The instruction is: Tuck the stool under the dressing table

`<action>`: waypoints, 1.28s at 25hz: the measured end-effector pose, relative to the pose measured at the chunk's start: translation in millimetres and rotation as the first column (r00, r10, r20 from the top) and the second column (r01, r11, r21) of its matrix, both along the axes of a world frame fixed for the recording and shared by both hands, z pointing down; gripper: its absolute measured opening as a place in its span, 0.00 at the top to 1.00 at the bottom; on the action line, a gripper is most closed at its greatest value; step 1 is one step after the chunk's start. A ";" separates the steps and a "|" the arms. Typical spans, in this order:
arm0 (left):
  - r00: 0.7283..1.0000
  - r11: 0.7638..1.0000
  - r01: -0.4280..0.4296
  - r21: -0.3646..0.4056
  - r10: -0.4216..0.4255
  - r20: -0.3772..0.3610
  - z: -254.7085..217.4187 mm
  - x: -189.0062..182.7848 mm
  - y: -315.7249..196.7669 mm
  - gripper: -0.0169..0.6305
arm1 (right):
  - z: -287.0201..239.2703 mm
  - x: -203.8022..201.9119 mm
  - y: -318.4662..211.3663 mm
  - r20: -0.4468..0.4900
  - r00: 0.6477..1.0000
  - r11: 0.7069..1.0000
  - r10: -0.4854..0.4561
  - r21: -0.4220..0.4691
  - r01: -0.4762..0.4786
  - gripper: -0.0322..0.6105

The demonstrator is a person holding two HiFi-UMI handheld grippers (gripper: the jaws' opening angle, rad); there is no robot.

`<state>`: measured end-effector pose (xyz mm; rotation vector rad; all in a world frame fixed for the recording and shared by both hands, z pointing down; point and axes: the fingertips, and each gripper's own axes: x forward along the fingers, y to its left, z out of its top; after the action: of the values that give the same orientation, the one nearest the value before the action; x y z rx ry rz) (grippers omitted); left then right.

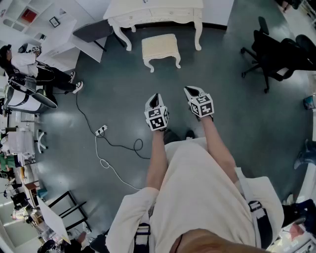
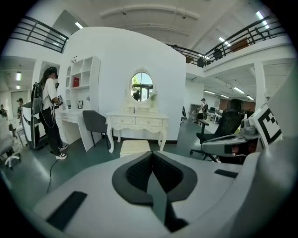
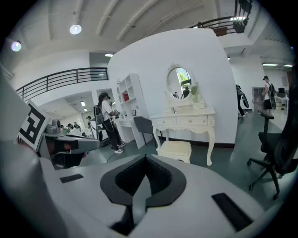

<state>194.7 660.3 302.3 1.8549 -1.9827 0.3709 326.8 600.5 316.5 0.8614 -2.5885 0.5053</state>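
Both jaws are sitting fully together with nothing between them; the left gripper (image 1: 156, 101) and right gripper (image 1: 193, 94) are hanging side by side, tilting slightly downward over bare floor (image 1: 222, 113). The stool (image 1: 159, 48) is standing straight ahead and well apart from both, just in front of the dressing table (image 1: 163, 15), lining up with the gap between its front legs but not yet under it. Its long side is running parallel to the table front. The left gripper is lining up with the stool's middle and the right with its right corner, so neither looks clearly nearer. Open floor is lying between grippers and stool; a cable (image 1: 106, 141) is trailing off left, a grey chair (image 1: 94, 30) is crowding the table's left end, and an office chair (image 1: 269, 54) is sitting well right
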 end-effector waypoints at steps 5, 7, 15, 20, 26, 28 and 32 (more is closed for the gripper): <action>1.000 1.000 -0.009 -0.003 0.009 0.005 0.1 2.4 -2.5 0.95 | 0.0 1.7 -6.7 0.006 1.000 1.000 0.008 0.001 -0.008 0.88; 1.000 1.000 -0.014 -0.007 0.014 0.009 1.1 4.2 -0.2 0.95 | -2.7 0.9 -8.0 0.047 0.999 1.000 0.014 -0.005 -0.014 0.88; 1.000 0.999 0.005 -0.032 -0.005 -0.001 16.2 -4.6 3.5 0.95 | 0.8 -9.8 -10.2 0.096 0.995 1.000 0.001 -0.016 0.000 0.88; 1.000 0.999 0.002 -0.041 -0.002 0.010 18.2 -24.1 -6.0 0.95 | 10.3 -21.6 -24.2 0.087 0.995 0.998 0.041 -0.054 -0.036 0.88; 1.000 1.000 0.004 -0.028 -0.004 0.006 7.1 -52.8 -39.9 0.95 | 12.5 -37.1 -52.7 0.073 0.995 0.995 0.072 -0.075 -0.066 0.88; 1.000 1.000 -0.003 -0.029 0.003 0.002 6.6 -59.2 -52.8 0.95 | 14.8 -41.3 -61.0 0.066 0.995 0.994 0.078 -0.082 -0.073 0.88; 1.000 0.999 -0.019 -0.034 0.019 -0.009 9.2 -69.3 -82.0 0.95 | 20.8 -49.0 -84.2 0.051 0.994 0.990 0.097 -0.104 -0.091 0.88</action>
<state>125.4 578.3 311.5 1.8524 -1.9421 0.3995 277.8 516.3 337.4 0.9507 -2.5561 0.6914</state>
